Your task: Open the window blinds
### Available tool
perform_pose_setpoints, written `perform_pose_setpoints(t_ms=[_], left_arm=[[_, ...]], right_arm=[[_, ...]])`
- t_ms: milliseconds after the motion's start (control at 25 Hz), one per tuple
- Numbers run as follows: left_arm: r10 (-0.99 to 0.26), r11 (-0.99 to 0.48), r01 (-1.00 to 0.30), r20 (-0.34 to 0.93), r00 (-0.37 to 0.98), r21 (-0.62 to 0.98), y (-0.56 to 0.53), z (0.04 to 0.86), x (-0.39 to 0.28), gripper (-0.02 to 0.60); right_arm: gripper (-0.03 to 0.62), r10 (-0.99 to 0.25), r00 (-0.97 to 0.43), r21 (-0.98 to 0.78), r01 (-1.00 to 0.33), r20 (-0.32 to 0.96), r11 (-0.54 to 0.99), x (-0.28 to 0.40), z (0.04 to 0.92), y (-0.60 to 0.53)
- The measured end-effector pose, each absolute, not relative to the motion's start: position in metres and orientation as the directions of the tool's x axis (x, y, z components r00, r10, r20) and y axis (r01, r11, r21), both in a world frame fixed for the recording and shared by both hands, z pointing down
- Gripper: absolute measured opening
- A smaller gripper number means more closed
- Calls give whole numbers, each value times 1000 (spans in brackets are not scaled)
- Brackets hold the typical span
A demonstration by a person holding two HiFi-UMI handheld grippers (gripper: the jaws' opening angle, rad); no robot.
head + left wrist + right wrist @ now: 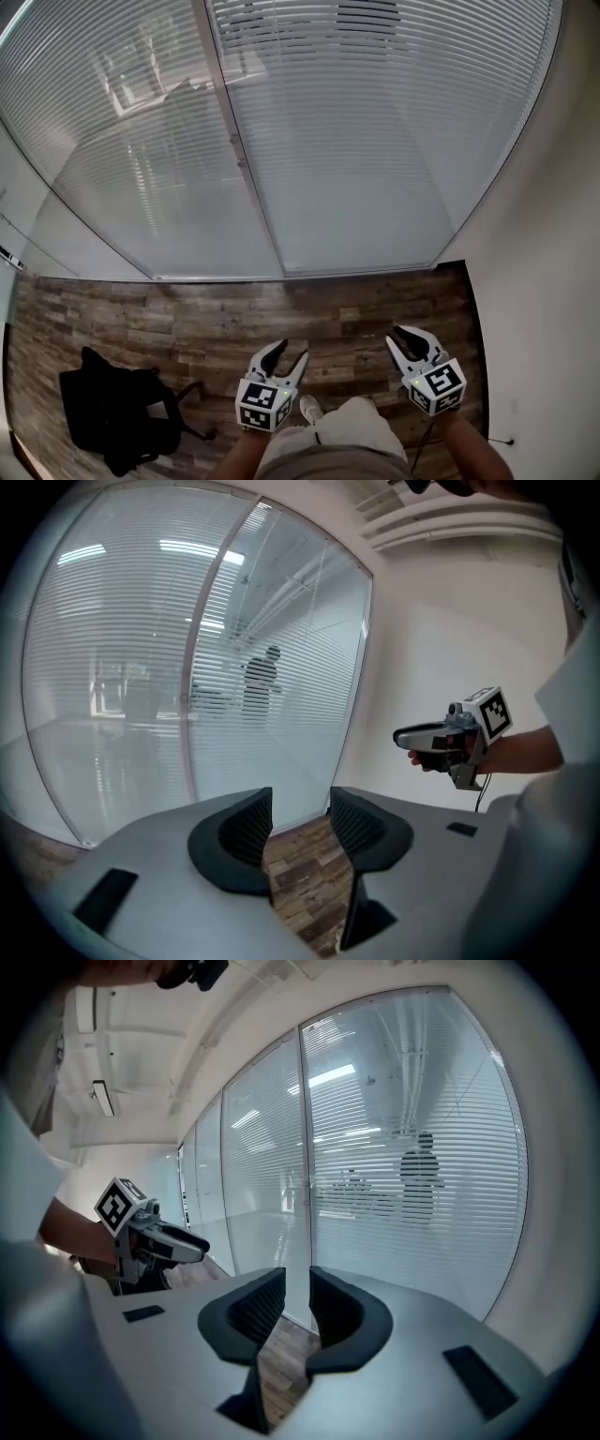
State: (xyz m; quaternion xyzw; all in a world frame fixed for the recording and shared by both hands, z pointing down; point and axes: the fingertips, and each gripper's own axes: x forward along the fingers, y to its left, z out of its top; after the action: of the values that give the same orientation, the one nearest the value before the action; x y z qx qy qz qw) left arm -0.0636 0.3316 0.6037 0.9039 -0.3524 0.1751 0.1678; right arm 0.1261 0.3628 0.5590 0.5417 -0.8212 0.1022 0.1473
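Note:
White horizontal window blinds [375, 122] hang lowered across tall glass panes, split by a vertical frame post [239, 159]. They fill the left gripper view [272, 667] and the right gripper view [412, 1176], with the slats down. Both grippers hover over the wooden floor, well short of the window. My left gripper [289, 352] [300, 803] is open with nothing between its jaws. To its right, my right gripper [408, 336] [297, 1283] has its jaws a narrow gap apart, also empty. Each gripper shows in the other's view: the right gripper [441, 738], the left gripper [159, 1241].
A black bag [117, 417] lies on the wooden floor [234, 319] at the lower left. A white wall [544, 281] closes the right side next to the window. The person's shoe [309, 408] shows between the grippers.

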Motion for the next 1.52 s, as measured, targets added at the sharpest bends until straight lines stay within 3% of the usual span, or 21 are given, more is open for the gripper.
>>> perform_pose_setpoints(t_ms=[440, 1080, 1520], left_arm=[[-628, -640, -749, 447, 637, 169, 392, 599, -24, 206], [-706, -536, -826, 443, 552, 176, 516, 588, 91, 206], [-707, -518, -837, 462, 535, 176, 545, 584, 78, 206]], right_arm=[[83, -841, -442, 8, -884, 312, 468, 152, 546, 411], [83, -670, -577, 31, -746, 467, 665, 249, 585, 510], [83, -669, -633, 24, -719, 390, 694, 219, 563, 529]])
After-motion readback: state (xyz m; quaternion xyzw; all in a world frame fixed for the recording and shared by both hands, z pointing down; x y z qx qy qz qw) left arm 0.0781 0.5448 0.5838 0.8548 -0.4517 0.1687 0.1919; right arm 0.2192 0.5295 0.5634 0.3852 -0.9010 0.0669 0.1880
